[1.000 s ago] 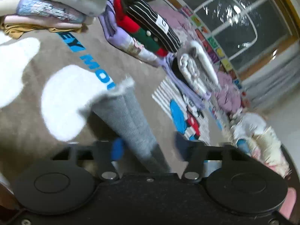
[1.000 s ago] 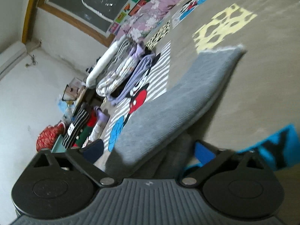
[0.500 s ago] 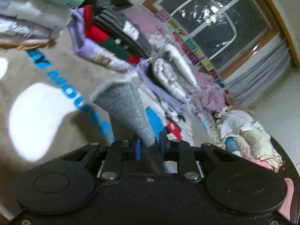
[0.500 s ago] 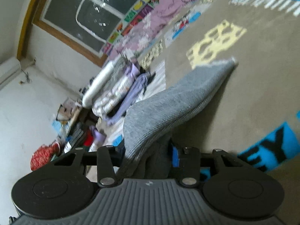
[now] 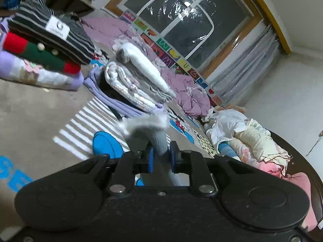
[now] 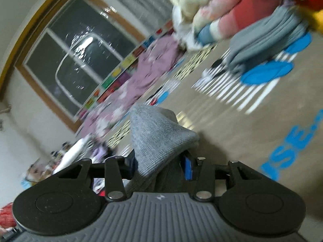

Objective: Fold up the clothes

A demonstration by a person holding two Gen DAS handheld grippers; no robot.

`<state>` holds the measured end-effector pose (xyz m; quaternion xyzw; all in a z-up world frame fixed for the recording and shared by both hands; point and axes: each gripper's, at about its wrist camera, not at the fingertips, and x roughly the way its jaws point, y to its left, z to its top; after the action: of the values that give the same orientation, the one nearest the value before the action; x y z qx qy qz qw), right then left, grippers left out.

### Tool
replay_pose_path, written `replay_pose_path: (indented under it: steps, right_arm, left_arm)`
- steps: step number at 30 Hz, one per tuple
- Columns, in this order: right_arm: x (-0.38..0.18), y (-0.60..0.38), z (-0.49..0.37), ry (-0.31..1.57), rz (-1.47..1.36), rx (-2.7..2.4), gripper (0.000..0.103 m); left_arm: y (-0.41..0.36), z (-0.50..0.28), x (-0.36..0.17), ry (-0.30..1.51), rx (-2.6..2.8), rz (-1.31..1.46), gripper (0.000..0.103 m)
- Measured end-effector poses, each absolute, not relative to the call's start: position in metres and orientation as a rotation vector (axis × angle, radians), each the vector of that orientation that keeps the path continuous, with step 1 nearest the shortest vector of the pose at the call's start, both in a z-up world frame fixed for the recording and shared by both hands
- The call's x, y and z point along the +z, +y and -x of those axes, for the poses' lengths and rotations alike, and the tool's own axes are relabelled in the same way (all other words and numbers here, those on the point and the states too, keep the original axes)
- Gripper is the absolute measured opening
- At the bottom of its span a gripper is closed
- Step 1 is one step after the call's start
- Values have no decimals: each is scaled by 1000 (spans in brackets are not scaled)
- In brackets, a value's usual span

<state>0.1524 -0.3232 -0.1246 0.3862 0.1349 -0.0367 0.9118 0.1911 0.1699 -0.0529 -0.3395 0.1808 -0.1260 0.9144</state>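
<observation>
Now both hand-held grippers are clamped on the grey knit garment. The left hand-held gripper (image 5: pixel 160 154) has a thin bunch of the grey knit garment (image 5: pixel 159 141) pinched between its blue pads; the fabric pokes up just ahead of them, its frayed edge blurred. The right hand-held gripper (image 6: pixel 159 166) grasps a thicker fold that rises in a peak ahead of its fingers, above the printed mat (image 6: pixel 252 131). Judgement: keep both grips firm, the cloth between them taut and the edges level, and lay the fold onto bare mat, clear of the folded stacks (image 5: pixel 139 80) beyond the left hand-held gripper.
</observation>
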Motion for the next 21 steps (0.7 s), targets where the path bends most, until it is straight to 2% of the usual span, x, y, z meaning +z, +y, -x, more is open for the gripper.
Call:
replay_pose_path:
  steps: [7, 9, 10, 12, 13, 14, 16, 21]
  right_arm:
    - [-164, -328, -145, 326, -796, -141, 46]
    - [-166, -326, -141, 328, -803, -130, 46]
    - [-166, -326, -140, 331, -808, -124, 47]
    - [-167, -328, -134, 341, -836, -115, 47]
    - [-169, -327, -133, 347, -857, -110, 47]
    - [-171, -326, -133, 353, -875, -104, 46]
    - [-175, -323, -131, 366, -912, -90, 43]
    - [-179, -317, -123, 381, -1007, -81, 40]
  left_arm:
    - [186, -197, -76, 519, -180, 780, 15]
    - [194, -192, -80, 543, -159, 816, 33]
    - [196, -189, -81, 548, -153, 828, 49]
    - [196, -187, -82, 562, -169, 846, 50]
    - [193, -187, -82, 576, -176, 834, 47]
    - [187, -188, -82, 588, -178, 806, 28]
    - [177, -190, -82, 609, -182, 751, 10]
    - [173, -187, -70, 546, -199, 754, 3]
